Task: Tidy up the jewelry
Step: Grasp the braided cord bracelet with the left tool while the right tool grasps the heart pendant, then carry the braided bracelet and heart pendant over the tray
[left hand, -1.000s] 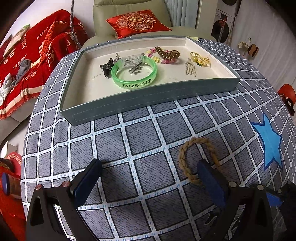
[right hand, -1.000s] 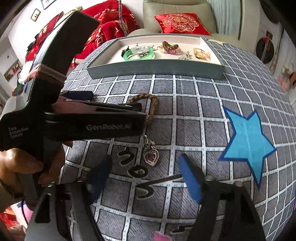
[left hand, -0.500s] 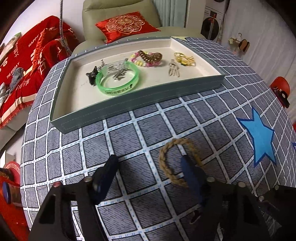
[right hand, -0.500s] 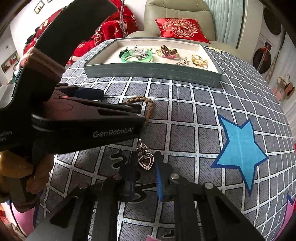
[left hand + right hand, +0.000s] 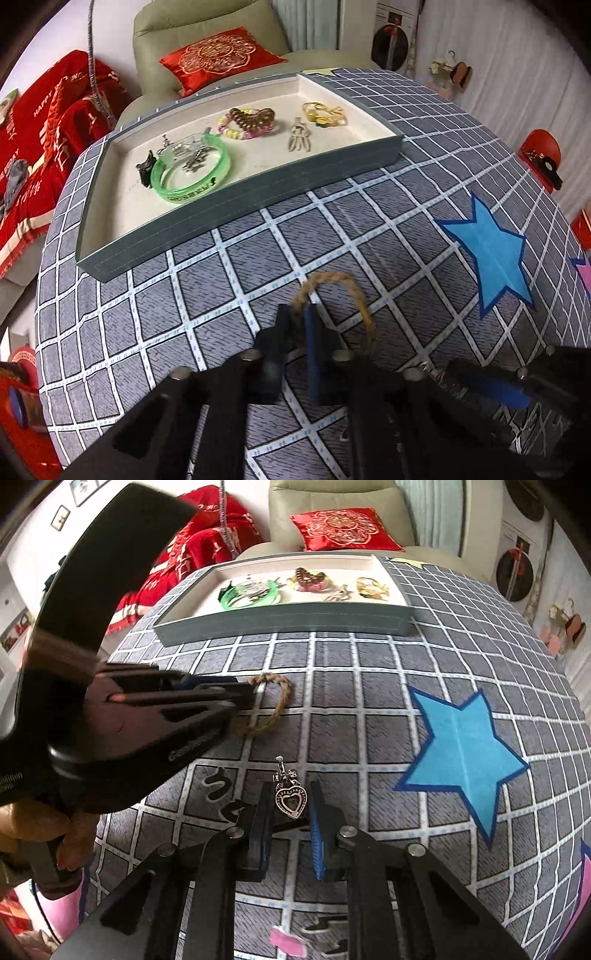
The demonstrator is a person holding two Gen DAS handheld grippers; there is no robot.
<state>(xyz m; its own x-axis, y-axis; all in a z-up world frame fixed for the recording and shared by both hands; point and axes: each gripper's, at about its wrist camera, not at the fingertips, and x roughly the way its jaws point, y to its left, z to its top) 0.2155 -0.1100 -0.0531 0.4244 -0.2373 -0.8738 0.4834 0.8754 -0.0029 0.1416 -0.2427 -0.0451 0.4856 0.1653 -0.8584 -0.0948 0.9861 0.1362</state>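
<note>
the left hand-held gripper [image 5: 298, 325] is clenching one side of the braided bracelet [image 5: 334, 291], its jaws having just been closing on the rope. the rest of the loop is curving out to the right over the checked cloth [image 5: 229, 288] covering the surface. the left view is looking along its own fingers and showing the rope pinched between the pads; the right view is showing the same grasp from the side, with the left hand-held gripper [image 5: 255, 692] reaching in from the left edge and the bracelet [image 5: 275, 705] lying beyond its tip. a hand [image 5: 48, 834] is gripping its handle there, unseen in the left view.

the right hand-held gripper [image 5: 290, 805] is grasping the heart pendant [image 5: 291, 799], jaws drawn narrow on either side of it. the pendant and its small bow-shaped top are showing only in the right view; in the left view just the dark frame of the right hand-held gripper [image 5: 491, 384] is showing at the lower right, and the pendant cannot be made out.

the tray [image 5: 236, 206] is sitting at the far side of the surface, well apart from both grippers. the left view is showing its contents more clearly: a green bangle [image 5: 192, 168], a dark clip [image 5: 146, 166], beads [image 5: 247, 120], a silver piece [image 5: 299, 136] and a gold piece [image 5: 325, 114]. a blue star [image 5: 461, 749] is lying to the right.
</note>
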